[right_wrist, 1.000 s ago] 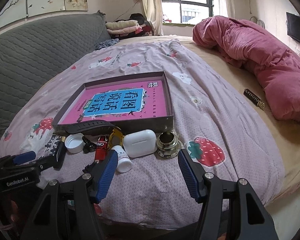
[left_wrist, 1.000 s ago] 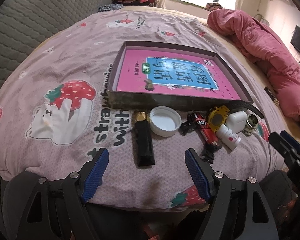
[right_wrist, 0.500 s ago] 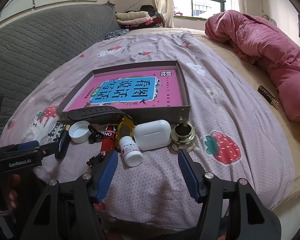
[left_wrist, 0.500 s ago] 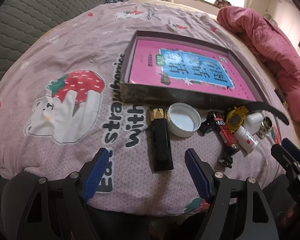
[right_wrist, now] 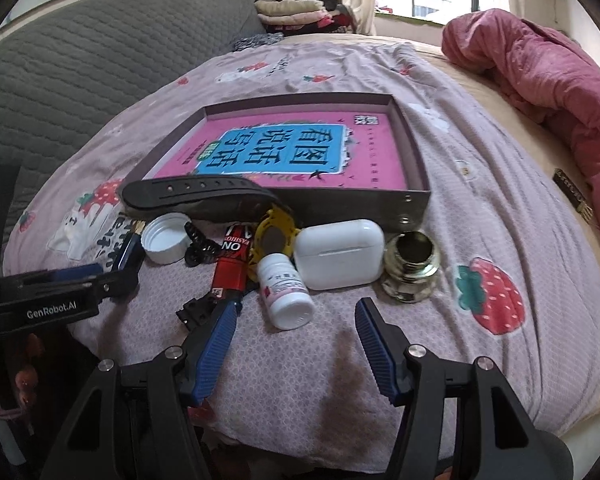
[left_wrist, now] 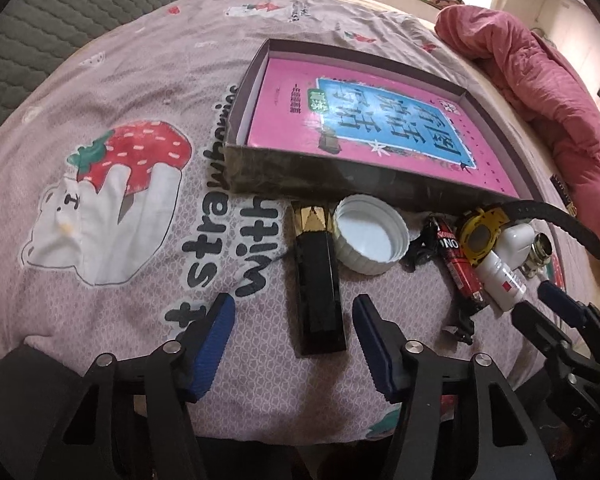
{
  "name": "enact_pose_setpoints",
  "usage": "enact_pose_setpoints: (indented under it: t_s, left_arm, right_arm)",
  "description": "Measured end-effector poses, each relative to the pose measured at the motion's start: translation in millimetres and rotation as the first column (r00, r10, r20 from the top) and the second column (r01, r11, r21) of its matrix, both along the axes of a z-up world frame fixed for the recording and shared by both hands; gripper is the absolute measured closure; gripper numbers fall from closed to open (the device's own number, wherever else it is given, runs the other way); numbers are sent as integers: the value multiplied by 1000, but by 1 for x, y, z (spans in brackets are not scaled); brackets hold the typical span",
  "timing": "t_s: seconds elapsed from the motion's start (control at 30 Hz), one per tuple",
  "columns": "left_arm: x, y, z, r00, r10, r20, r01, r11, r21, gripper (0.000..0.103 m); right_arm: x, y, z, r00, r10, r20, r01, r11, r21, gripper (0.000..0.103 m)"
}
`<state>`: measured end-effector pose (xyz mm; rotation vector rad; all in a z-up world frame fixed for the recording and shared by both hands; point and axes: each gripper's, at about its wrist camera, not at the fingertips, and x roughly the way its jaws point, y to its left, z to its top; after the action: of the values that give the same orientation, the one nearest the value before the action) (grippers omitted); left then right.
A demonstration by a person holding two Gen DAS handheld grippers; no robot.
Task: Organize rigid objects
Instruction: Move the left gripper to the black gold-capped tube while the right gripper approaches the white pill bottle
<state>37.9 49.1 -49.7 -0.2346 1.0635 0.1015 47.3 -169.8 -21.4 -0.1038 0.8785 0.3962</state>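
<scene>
A row of small things lies on the strawberry sheet in front of a shallow dark box [left_wrist: 332, 178] that holds a pink book. From the left: a black tube with a gold band [left_wrist: 318, 280], a white cap [left_wrist: 370, 238], a red tube [left_wrist: 458, 264], a yellow watch [left_wrist: 480, 236] with a black strap [right_wrist: 196, 194], a white pill bottle [right_wrist: 286, 292], a white earbud case [right_wrist: 338, 254] and a brass fitting [right_wrist: 410, 266]. My left gripper [left_wrist: 292, 312] is closing, its pads either side of the black tube's near end without touching it. My right gripper [right_wrist: 294, 314] is closing with the pill bottle's near end between its tips, untouched.
A crumpled pink quilt [right_wrist: 540, 80] lies at the right, with a small dark bar [right_wrist: 572, 196] beside it. A grey quilted headboard [right_wrist: 60, 80] stands at the left and folded clothes [right_wrist: 292, 12] are stacked at the back. The bed's edge is just below both grippers.
Both grippers have come down and nearer the row of objects. The left fingers stand closer together, now flanking the black tube. The pill bottle now sits between the right tips.
</scene>
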Motion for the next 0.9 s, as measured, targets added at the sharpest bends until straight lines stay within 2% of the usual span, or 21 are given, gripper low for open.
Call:
enact_pose_setpoints:
  t_s: [0.03,0.33,0.43,0.53,0.73,0.83,0.9]
  left_arm:
    - [1,-1,0,1000,-5,3,5,1000,1,50]
    - [7,-2,-3,1000,-14,1,14,1000,-5,55]
    - [8,-2,-3,1000,-17,0,17,1000,-7,55]
    - [9,-1,-3,1000,-18,2,18,1000,-15,55]
    - [10,2,-5,1000,-13,3,13,999,-39,55]
    - [10,3,-6,1000,-13,4,13,999,-42,55]
    - [11,4,-6,1000,-11,7,12,999,-46,56]
  right_arm:
    - [1,1,-1,1000,3,-2,-3,1000,-3,47]
    - [11,1,-9,999,21,-25,-21,1000,11,59]
    - [13,5,-11,999,34,-21,-34,999,3,60]
    - [15,8,-14,998,52,-23,-53,999,-1,66]
    - [19,10,-18,997,65,-33,-64,998,16,67]
    - [21,10,-19,996,75,-38,-74,997,27,76]
    - [22,11,-19,996,78,-35,-77,997,28,76]
